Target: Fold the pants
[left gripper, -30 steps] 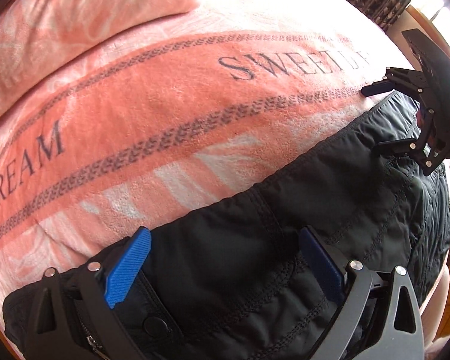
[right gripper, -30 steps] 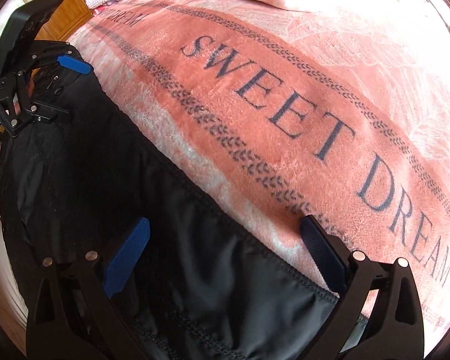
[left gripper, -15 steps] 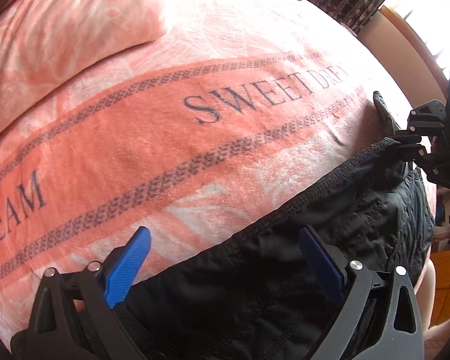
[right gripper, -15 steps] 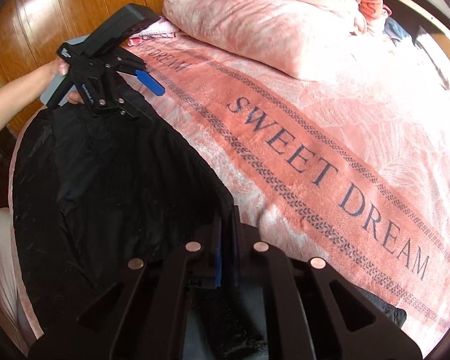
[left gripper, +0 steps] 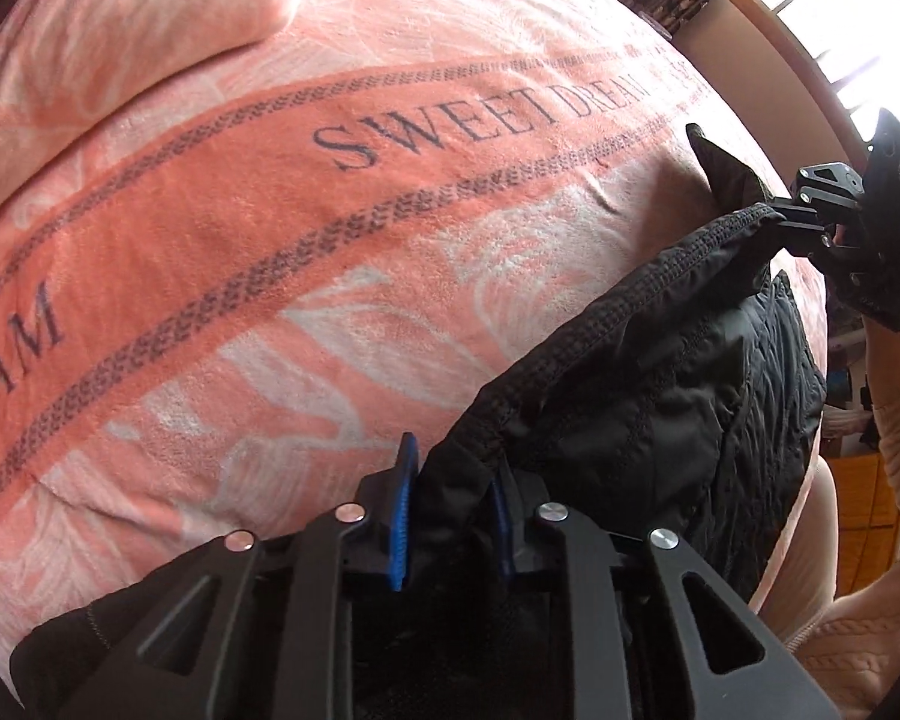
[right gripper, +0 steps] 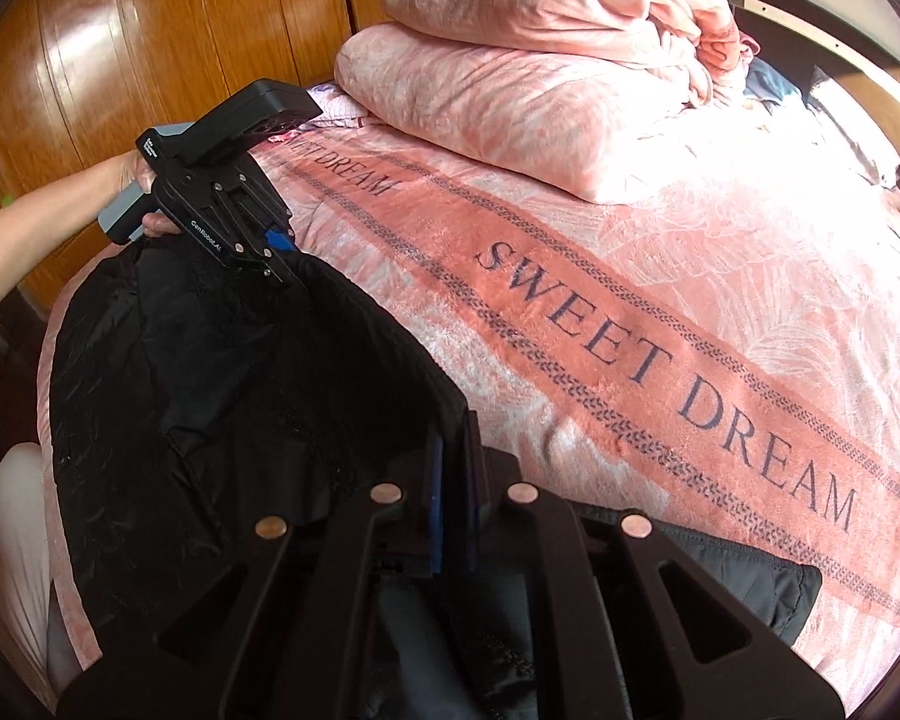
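Black pants (left gripper: pixel 660 372) lie along the near edge of the bed, their far edge pulled up off the pink blanket (left gripper: pixel 330 252). My left gripper (left gripper: pixel 450 504) has bunched black fabric between its blue pads, and its jaws are closing on it. In the right wrist view that gripper (right gripper: pixel 282 267) pinches the pants' (right gripper: pixel 240 390) far corner. My right gripper (right gripper: pixel 453 480) is shut on the pants' edge. The left wrist view shows the right gripper (left gripper: pixel 777 217) holding the stitched hem up at the right.
The blanket (right gripper: pixel 630 312) bears "SWEET DREAM" lettering and covers the whole bed. Pink pillows (right gripper: pixel 510 102) are stacked at the head. A wooden wardrobe (right gripper: pixel 150 30) stands beside the bed. A hand (right gripper: pixel 132 174) and a cream sleeve (left gripper: pixel 894 420) hold the grippers.
Both grippers went from wide open over the pants to shut on the pants' edge, the right one first. The gripped edge has risen off the blanket.
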